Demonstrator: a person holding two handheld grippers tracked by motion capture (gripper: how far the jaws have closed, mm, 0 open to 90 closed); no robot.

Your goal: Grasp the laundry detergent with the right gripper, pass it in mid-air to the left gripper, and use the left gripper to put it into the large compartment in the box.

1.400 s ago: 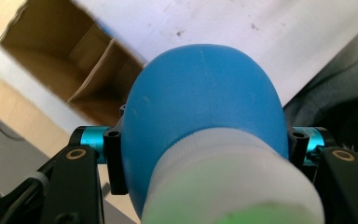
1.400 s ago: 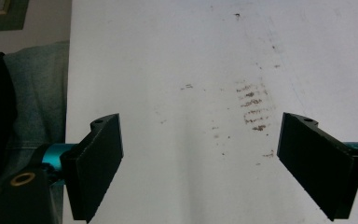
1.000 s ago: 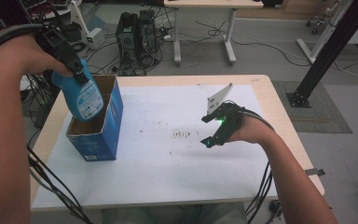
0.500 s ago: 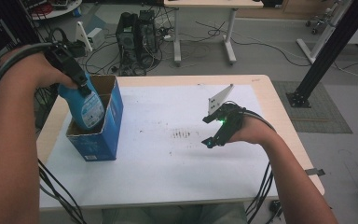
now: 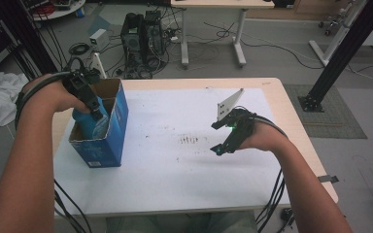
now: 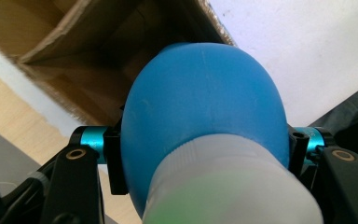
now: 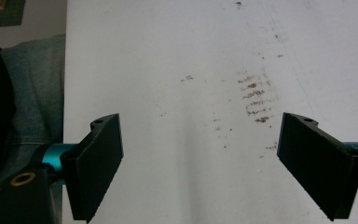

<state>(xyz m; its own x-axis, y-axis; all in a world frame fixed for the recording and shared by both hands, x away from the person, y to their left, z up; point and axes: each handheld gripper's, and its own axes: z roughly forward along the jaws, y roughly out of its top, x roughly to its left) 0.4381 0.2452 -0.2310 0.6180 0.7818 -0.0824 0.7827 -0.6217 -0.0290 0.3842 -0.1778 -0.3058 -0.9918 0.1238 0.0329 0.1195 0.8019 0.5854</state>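
A blue bottle [image 5: 93,122] with a white cap sits most of the way down inside an open blue cardboard box [image 5: 115,127] at the table's left. My left gripper [image 5: 88,99] is shut on the bottle. In the left gripper view both black jaws press the bottle's [image 6: 204,112] round blue shoulder, with the box's brown inside [image 6: 98,51] behind it. My right gripper [image 5: 218,137] hovers over the white table sheet [image 5: 175,170] right of centre. In the right gripper view it [image 7: 200,163] stands open, jaws wide apart with nothing between them.
Dark smudges [image 5: 190,141] mark the sheet near its middle. The wooden table edge [image 5: 315,160] runs along the right. Cables, a computer tower [image 5: 141,34] and another table's legs stand on the floor beyond. A black frame post [image 5: 342,53] rises at the far right.
My left hand has come down with the blue bottle, which now sits deep in the box instead of sticking out above it. The right hand has kept still.
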